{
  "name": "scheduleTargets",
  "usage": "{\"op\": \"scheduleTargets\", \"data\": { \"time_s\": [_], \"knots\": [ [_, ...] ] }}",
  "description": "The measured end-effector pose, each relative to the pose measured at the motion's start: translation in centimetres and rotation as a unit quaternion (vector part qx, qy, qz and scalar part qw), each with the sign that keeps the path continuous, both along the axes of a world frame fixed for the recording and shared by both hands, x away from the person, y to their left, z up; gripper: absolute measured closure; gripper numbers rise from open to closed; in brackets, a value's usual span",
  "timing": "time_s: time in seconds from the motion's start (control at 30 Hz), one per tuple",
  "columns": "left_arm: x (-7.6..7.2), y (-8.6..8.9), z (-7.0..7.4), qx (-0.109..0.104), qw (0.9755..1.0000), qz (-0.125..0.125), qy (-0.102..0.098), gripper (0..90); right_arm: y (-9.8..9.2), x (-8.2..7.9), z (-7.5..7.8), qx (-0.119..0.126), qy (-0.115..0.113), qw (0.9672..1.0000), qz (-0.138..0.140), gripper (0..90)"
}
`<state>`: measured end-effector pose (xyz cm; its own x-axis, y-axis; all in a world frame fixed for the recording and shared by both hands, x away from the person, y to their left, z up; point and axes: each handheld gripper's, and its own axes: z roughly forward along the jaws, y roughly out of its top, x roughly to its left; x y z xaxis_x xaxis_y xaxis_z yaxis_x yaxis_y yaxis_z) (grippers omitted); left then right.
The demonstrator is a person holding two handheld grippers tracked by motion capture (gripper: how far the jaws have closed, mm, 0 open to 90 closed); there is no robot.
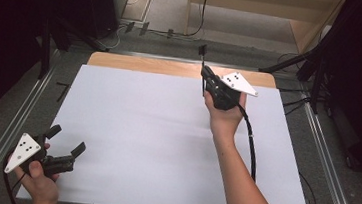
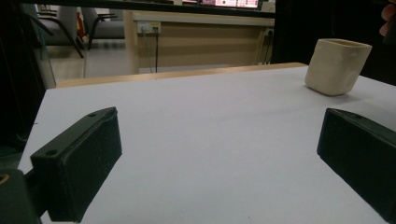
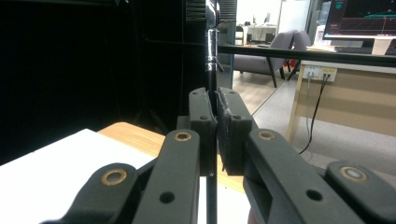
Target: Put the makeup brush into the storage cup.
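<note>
— Black jaws of our right gripper are pressed together on a thin dark upright rod, held at the far edge of the white table.

— And our left gripper?

— Wide apart, holding nothing, low at the near left corner. A cream squarish cup stands far ahead of it. We read no writing anywhere.

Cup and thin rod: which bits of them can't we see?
- cup: its inside, left gripper view; its own wall hides it.
- rod: top end, right gripper view; cut off by the upper edge.
- rod: lower part, same view; the shut right gripper covers it.
</note>
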<state>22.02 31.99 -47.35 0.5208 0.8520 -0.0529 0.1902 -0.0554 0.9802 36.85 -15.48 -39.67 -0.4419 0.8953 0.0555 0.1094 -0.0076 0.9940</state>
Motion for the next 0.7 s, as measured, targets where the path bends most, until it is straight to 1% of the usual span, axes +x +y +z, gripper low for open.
{"op": "scheduleTargets", "data": {
  "time_s": [0.23,0.3,0.4,0.7],
  "knots": [
    [0.0,-0.1,0.0,0.0,1.0,-0.001,0.001,0.4,-0.5,-0.1,0.3,-0.001,-0.003,1.0,-0.004,87.1],
    [0.0,0.0,0.0,0.0,1.0,-0.001,0.001,0.4,-0.7,0.0,0.3,-0.004,-0.007,1.0,-0.006,87.1],
    [0.0,-0.1,0.0,0.0,1.0,-0.001,0.001,0.3,-0.9,-0.1,0.4,0.0,-0.006,0.9999,-0.01,87.1],
    [0.0,-0.1,0.0,0.0,1.0,-0.002,-0.001,0.4,-2.0,-0.1,0.7,-0.001,-0.009,0.9997,-0.021,87.1]
  ]
}}
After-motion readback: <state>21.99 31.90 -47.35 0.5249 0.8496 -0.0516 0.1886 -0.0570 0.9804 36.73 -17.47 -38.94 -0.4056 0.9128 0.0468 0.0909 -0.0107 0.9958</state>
